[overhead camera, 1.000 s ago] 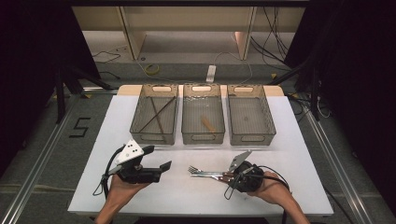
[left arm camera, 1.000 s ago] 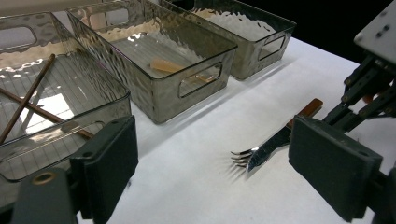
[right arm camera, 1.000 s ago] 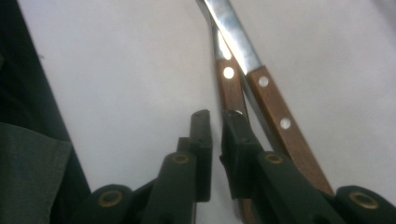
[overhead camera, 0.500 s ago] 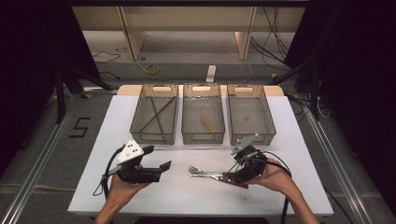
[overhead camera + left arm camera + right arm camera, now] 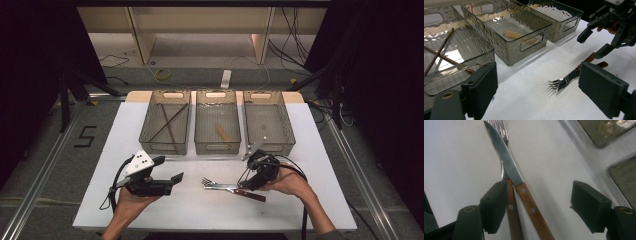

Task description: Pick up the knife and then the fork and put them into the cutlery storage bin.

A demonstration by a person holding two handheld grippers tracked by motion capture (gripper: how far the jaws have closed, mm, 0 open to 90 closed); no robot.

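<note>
At 6 o'clock of the right gripper (image 5: 537, 206), jaws spread, knife (image 5: 510, 172) and fork (image 5: 499, 126) handles run off-frame; fork tines cropped. Left gripper (image 5: 170, 181) spread, empty.

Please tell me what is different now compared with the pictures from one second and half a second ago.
The right gripper has moved away from the person, toward the bins, and tilted down over the knife and fork, its jaws open around their wooden handles. Nothing is gripped yet. The left gripper, the cutlery and the three bins have stayed in place.
</note>
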